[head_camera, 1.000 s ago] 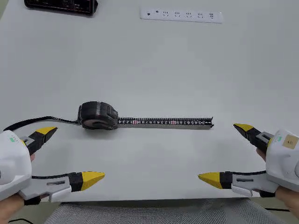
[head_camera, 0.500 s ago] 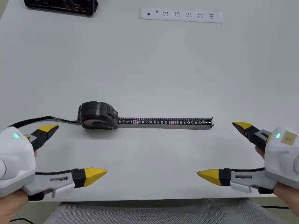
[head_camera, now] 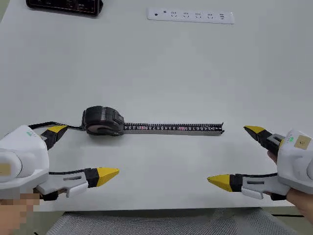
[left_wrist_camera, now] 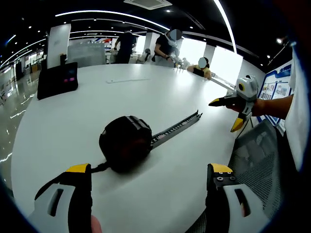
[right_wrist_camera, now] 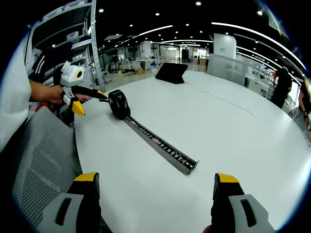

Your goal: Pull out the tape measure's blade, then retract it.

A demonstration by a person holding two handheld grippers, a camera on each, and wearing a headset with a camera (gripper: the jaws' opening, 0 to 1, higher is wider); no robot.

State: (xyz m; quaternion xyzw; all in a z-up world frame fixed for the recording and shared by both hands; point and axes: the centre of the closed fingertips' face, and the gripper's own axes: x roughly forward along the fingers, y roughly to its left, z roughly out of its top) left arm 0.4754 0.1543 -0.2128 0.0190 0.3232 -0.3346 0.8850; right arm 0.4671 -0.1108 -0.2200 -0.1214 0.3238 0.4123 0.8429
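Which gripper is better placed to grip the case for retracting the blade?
Left, probably. The open left gripper points straight at the tape measure case, close ahead of its jaws. The open right gripper faces the blade's hook end, far from the case.

Bright, even overhead light; fisheye-warped edges

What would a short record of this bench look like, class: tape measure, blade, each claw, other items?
tape measure: black case lying on the white table, touched by neither claw
blade: pulled out, flat on the table, tip toward the right claw
left claw: open, empty, near the case
right claw: open, empty, near the blade's tip
other items: power strip and black device at the far side
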